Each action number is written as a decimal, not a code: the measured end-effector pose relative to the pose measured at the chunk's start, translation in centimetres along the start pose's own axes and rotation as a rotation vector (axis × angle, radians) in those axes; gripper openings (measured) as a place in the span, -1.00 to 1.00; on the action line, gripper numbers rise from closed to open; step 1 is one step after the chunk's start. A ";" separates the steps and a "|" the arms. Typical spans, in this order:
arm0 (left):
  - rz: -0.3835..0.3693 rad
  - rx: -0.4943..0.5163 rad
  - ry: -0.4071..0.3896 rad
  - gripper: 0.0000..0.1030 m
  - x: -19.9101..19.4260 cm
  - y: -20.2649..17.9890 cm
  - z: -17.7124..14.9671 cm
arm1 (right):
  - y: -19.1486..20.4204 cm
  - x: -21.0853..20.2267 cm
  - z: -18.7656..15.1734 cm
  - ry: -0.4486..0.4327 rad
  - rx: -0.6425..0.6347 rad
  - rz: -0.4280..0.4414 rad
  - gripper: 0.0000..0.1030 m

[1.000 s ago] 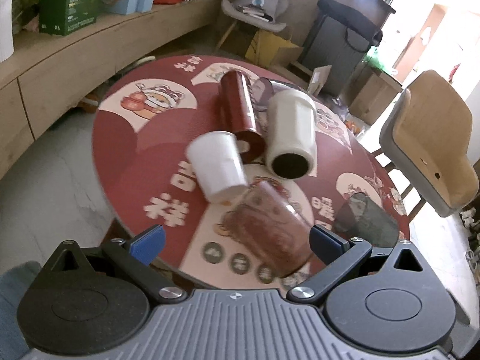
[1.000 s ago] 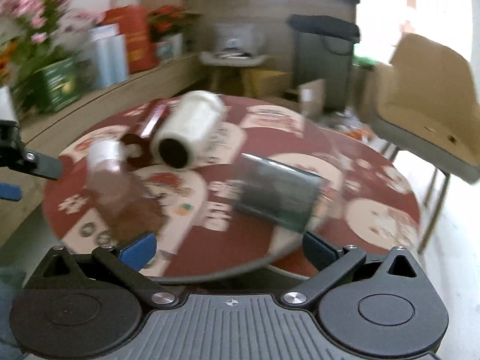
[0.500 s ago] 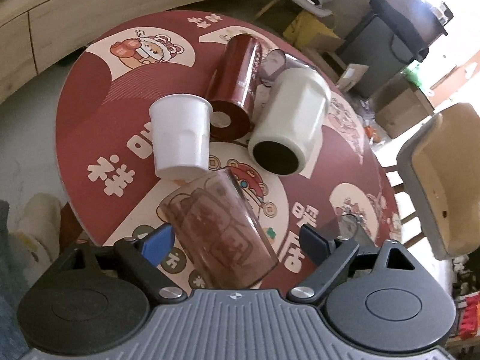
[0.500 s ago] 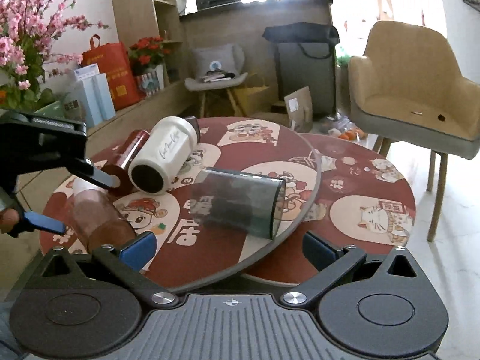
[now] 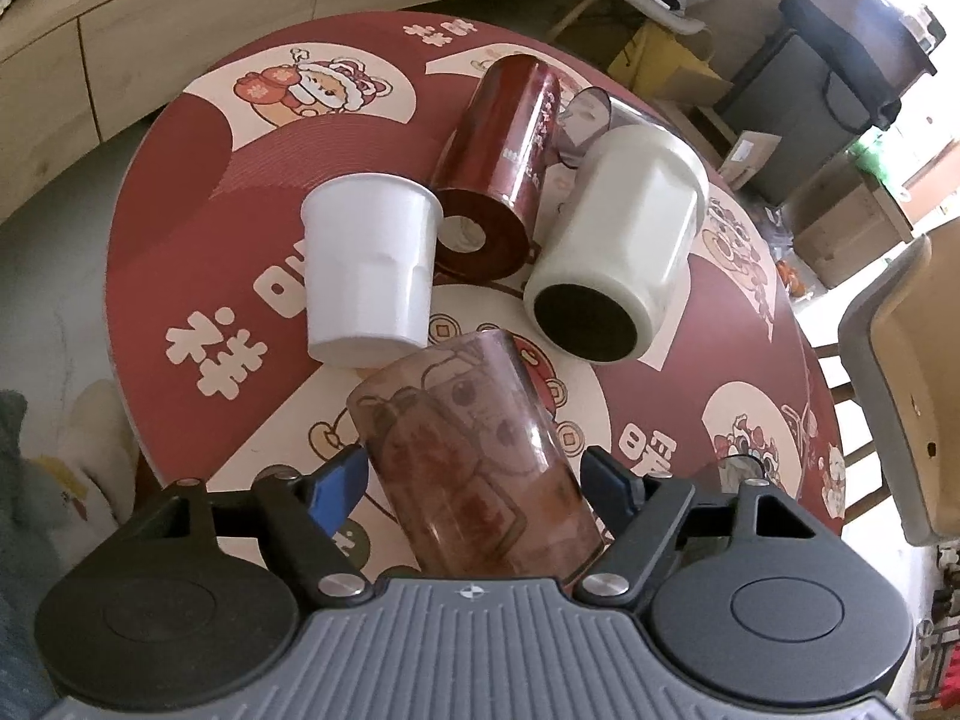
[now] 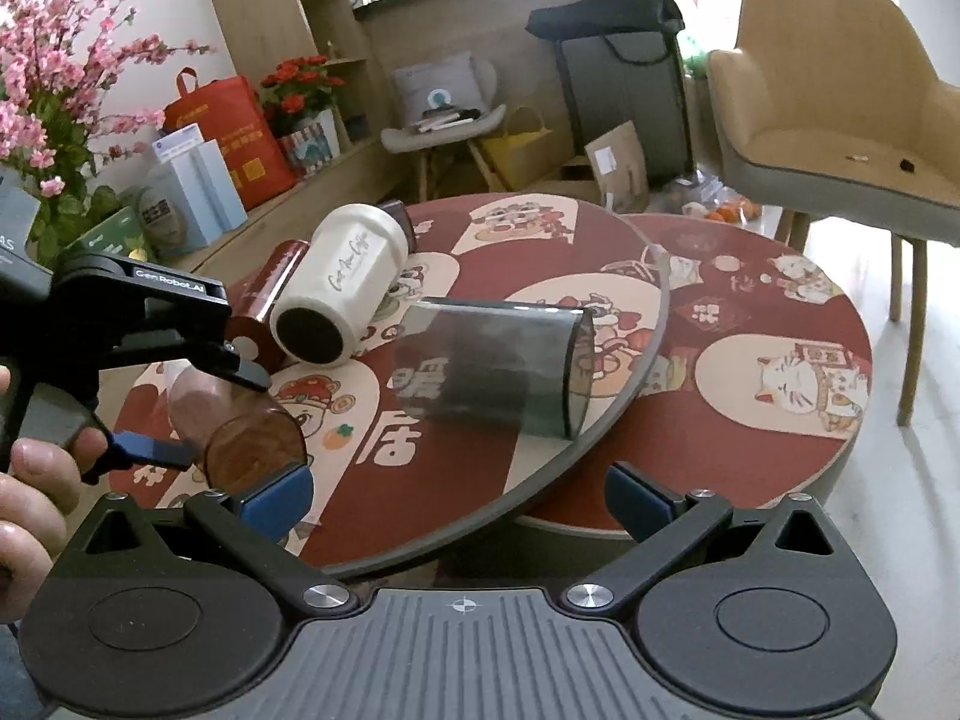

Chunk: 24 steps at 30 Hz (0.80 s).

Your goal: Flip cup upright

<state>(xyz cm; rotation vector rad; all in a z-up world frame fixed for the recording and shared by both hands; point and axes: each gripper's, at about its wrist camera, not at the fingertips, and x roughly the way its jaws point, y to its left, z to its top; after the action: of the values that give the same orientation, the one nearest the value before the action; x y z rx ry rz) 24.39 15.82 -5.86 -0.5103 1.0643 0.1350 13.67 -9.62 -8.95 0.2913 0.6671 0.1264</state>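
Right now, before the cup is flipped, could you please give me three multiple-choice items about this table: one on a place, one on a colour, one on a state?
1. Where is the brown translucent cup?
A. On the chair
B. Between the fingers of the left gripper
C. Inside another cup

2. What colour is the mug with handwriting?
A. Cream
B. Green
C. Blue

3. How is the grey translucent cup placed?
A. Upright
B. Upside down
C. On its side

Answers:
1. B, as a blue-tipped finger shows on each side of it in the left wrist view.
2. A, as its body is cream with dark script in the right wrist view.
3. C, as its open rim faces sideways on the table.
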 end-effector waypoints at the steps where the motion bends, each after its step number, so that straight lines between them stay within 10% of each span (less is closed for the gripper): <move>1: -0.003 0.000 -0.001 0.54 0.0 0.0 -0.1 | 0.0 0.0 0.0 0.000 0.003 0.000 1.00; 11: -0.158 -0.010 0.041 0.38 -0.1 1.5 -0.3 | -0.3 0.0 0.0 0.002 0.026 0.005 1.00; 24: -0.159 0.035 0.036 0.50 1.9 0.2 -0.2 | -0.4 0.4 0.1 0.016 0.035 0.025 1.00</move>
<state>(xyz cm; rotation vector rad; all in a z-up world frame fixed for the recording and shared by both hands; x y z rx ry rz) 25.12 15.66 -7.58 -0.5655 1.0556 -0.0324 14.06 -9.95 -9.27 0.3327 0.6826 0.1414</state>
